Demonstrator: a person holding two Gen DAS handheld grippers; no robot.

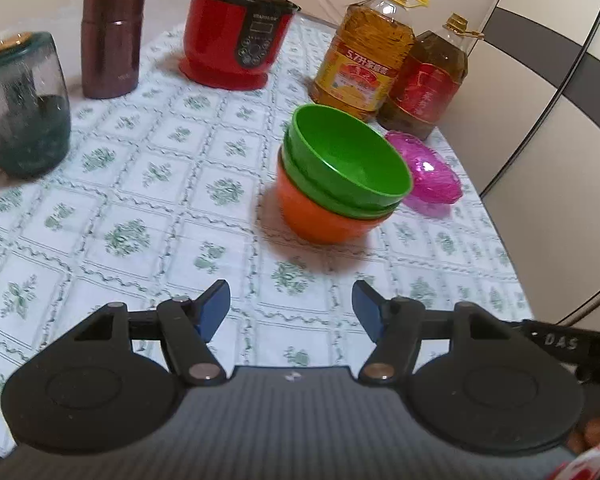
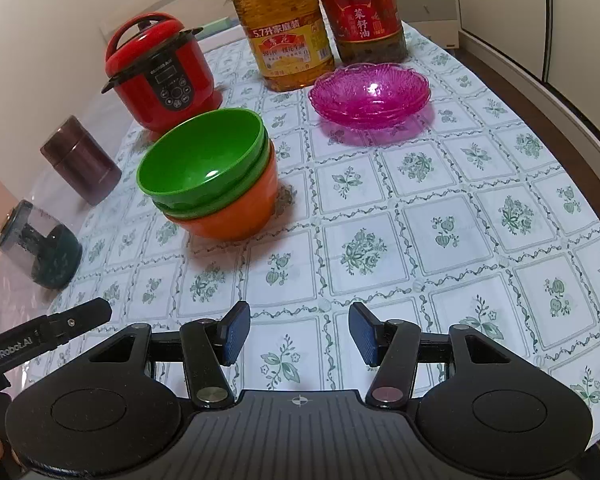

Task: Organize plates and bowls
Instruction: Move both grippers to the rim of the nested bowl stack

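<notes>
A stack of bowls stands on the patterned tablecloth: green bowls (image 1: 346, 160) (image 2: 202, 160) nested in an orange bowl (image 1: 320, 216) (image 2: 236, 216). To its right lie stacked pink glass plates (image 1: 428, 172) (image 2: 370, 90). My left gripper (image 1: 291, 304) hovers over the cloth short of the bowl stack, open, with nothing between its blue pads. Over bare cloth, my right gripper (image 2: 299, 330) is open as well and holds nothing; the bowls are ahead to its left, the pink plates farther ahead. The left gripper's tip (image 2: 80, 316) shows at the right view's lower left.
At the back stand a red pressure cooker (image 1: 236, 28) (image 2: 160, 76), a yellow oil bottle (image 1: 364, 52) (image 2: 284, 28) and a dark oil bottle (image 1: 428, 76) (image 2: 360, 8). A maroon canister (image 1: 112, 40) (image 2: 80, 160) and a teal-lidded jar (image 1: 24, 104) (image 2: 40, 248) sit left. The table edge (image 2: 580, 184) curves right.
</notes>
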